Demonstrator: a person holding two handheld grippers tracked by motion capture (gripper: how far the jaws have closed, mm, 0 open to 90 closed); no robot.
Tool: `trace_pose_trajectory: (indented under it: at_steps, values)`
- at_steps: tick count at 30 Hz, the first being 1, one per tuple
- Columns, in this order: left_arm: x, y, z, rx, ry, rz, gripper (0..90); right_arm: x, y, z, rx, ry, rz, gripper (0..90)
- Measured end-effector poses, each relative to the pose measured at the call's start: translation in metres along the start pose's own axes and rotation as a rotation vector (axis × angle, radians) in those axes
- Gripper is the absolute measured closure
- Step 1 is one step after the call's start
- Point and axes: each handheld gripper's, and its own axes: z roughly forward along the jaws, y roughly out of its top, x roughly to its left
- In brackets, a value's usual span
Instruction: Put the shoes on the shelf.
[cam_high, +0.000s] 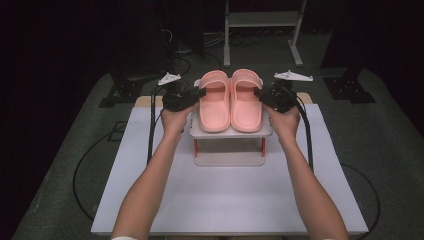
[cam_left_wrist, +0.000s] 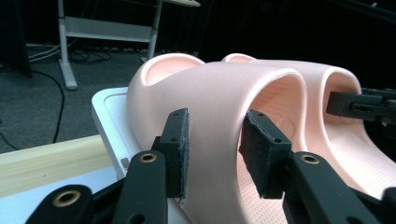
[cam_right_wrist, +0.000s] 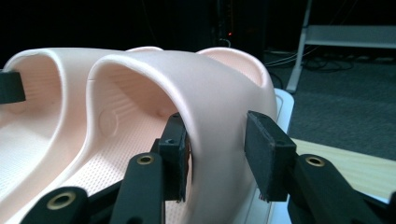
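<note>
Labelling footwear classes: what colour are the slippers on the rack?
Pale salmon pink, both slippers, plain with no print. The high view shows it best.

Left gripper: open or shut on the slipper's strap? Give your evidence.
Open: the left gripper straddles the left slipper's strap, one pad touching, the other apart.

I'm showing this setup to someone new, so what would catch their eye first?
A pair of pink slide sandals sits side by side on a small white raised stand at the far middle of the white table. The left gripper and right gripper each straddle the strap wall of the nearer sandal, jaws not yet closed.
</note>
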Motion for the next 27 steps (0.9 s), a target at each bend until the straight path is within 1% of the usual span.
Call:
trace_pose_trajectory:
  at_steps: [3,6,9,10,12,16,20,22,24,26,27]
  values:
    - [0.0,-0.001,-0.002,0.0,0.002,0.003,60.4,-0.002,-0.001,-0.003,0.006,0.01,0.012,57.8]
    - [0.0,-0.001,-0.005,-0.003,0.004,0.008,59.8,-0.003,-0.003,-0.007,-0.005,0.012,0.01,57.6]
    - [-0.001,-0.002,-0.009,-0.009,0.004,0.005,59.2,-0.005,-0.004,-0.01,-0.004,0.027,0.024,57.0]
    - [-0.002,-0.002,-0.01,-0.004,0.003,0.016,59.1,-0.005,-0.004,-0.012,-0.007,0.031,0.025,57.0]
    - [-0.004,-0.001,-0.012,-0.006,0.0,0.014,58.8,-0.005,-0.005,-0.014,-0.011,0.04,0.029,56.9]
    - [-0.009,-0.002,-0.016,-0.014,-0.009,0.028,58.8,-0.004,-0.006,-0.019,-0.017,0.048,0.021,56.4]
    - [-0.012,-0.005,-0.019,-0.012,-0.013,0.031,58.5,-0.004,-0.008,-0.024,-0.018,0.064,0.022,55.7]
    - [-0.012,-0.006,-0.02,-0.018,-0.014,0.028,58.1,-0.004,-0.009,-0.027,-0.021,0.068,0.01,55.6]
    - [-0.013,-0.007,-0.022,-0.024,-0.028,0.024,57.4,-0.003,-0.01,-0.029,-0.028,0.074,0.014,55.5]
    - [-0.013,-0.007,-0.024,-0.023,-0.033,0.031,56.9,-0.003,-0.011,-0.03,-0.034,0.081,0.003,54.9]
    - [-0.014,-0.007,-0.024,-0.023,-0.038,0.033,56.9,-0.003,-0.011,-0.032,-0.031,0.085,0.006,54.9]
